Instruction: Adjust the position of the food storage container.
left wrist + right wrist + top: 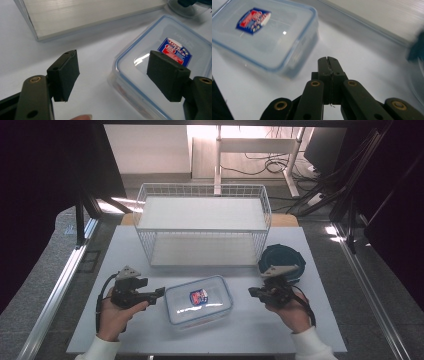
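Note:
A clear rectangular food box point(199, 301) with a blue-edged lid and a red and blue label lies on the white table, front and centre. My left gripper point(159, 293) is just left of the box, and its jaws stand wide apart. In the left gripper view the box's near corner point(170, 32) lies beyond the right jaw of the gripper point(113, 58), and neither pad touches it. To the right of the box my right gripper point(251, 292) points at it, apart from it. In the right gripper view its jaws point(328, 60) are pressed together and empty, short of the box point(262, 32).
A white wire two-tier rack point(202, 222) stands at the back of the table point(250, 332). A round container with a dark teal lid point(281, 262) sits just behind the right hand. Metal rails run along both sides of the table.

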